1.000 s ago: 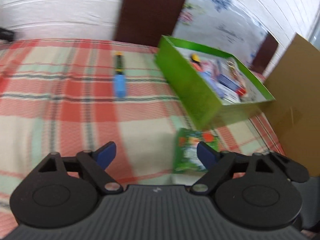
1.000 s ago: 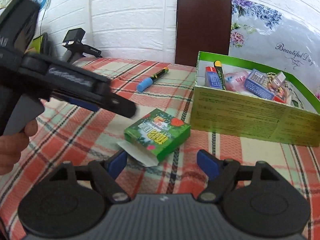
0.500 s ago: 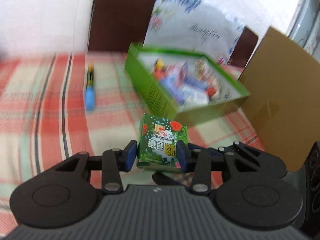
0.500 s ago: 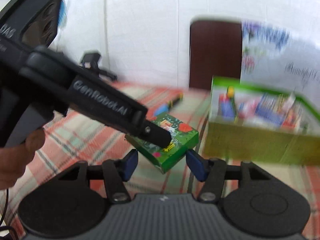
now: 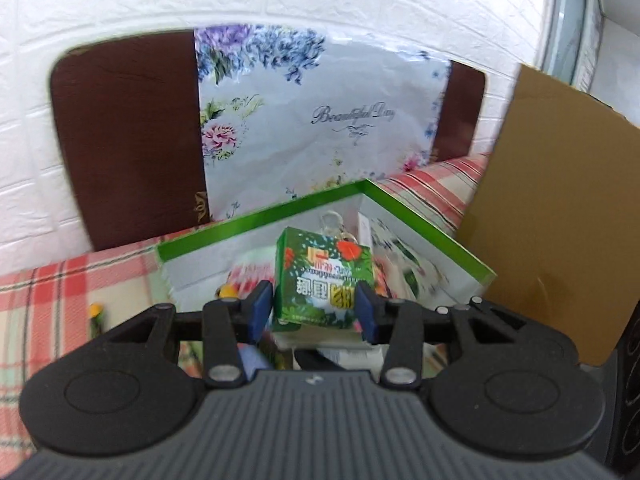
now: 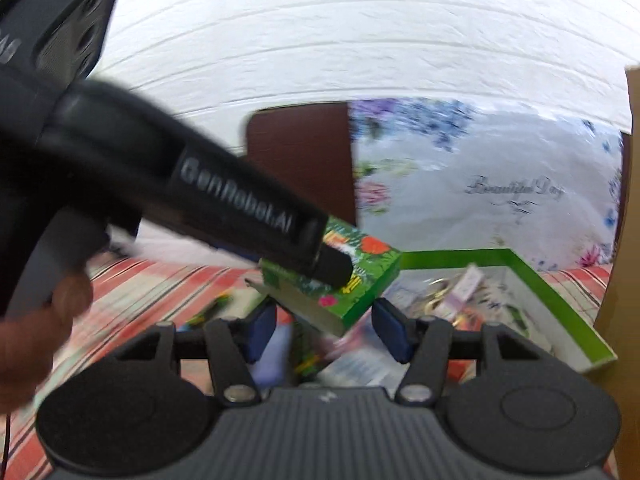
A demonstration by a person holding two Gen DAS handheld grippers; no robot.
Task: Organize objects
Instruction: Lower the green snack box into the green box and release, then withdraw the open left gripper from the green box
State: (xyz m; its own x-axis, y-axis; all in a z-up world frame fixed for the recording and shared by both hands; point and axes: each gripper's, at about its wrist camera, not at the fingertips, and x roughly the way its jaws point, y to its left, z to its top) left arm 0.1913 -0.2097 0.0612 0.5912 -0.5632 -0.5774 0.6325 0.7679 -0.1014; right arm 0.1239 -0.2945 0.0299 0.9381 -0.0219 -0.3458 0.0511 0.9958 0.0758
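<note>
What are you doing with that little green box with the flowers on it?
The left tongs are shut on the little green box and hold it up in the air, over the big green tray that sits on the checked tablecloth. The tray already has a jumble of small things in it. The right tongs are open and hold nothing; they hang close underneath the box. A marker lies on the cloth, outside the tray.

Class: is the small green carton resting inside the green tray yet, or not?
Not yet: left tongs hold small green carton above green tray.
</note>
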